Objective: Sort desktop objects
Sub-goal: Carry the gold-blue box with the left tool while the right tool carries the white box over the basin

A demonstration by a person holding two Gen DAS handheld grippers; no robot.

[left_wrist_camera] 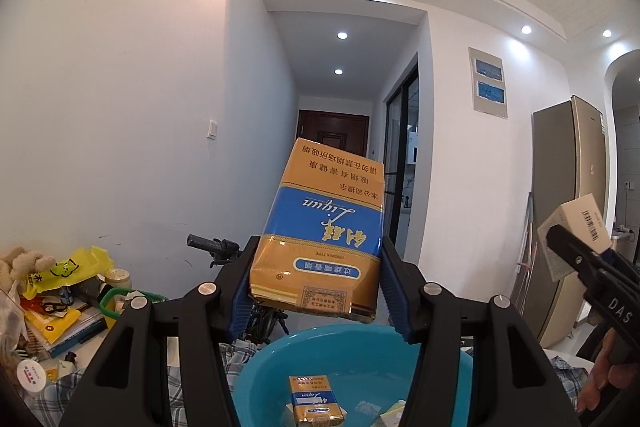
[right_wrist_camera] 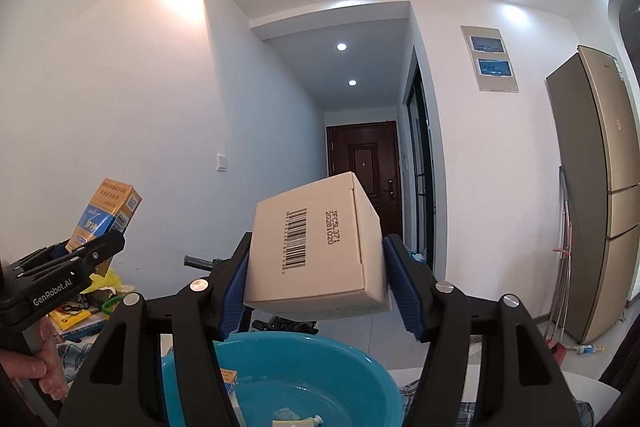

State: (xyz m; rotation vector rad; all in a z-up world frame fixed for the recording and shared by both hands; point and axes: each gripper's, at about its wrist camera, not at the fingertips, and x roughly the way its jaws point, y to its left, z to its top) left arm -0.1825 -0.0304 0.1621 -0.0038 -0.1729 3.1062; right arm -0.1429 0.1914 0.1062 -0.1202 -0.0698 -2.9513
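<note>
Blue pads of the left gripper (left_wrist_camera: 316, 291) pinch a yellow-and-blue cigarette pack (left_wrist_camera: 320, 235). The right gripper (right_wrist_camera: 316, 287) clamps a white barcoded box (right_wrist_camera: 316, 247). Both hang above a teal basin (right_wrist_camera: 320, 359).

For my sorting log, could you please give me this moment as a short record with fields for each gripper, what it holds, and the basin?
left gripper: shut on the blue and gold cigarette pack, held above the basin
right gripper: shut on the white barcoded box, also above the basin
blue basin: below both grippers; already holds a second cigarette pack and other small items
table left of the basin: cluttered pile of packets and books
</note>
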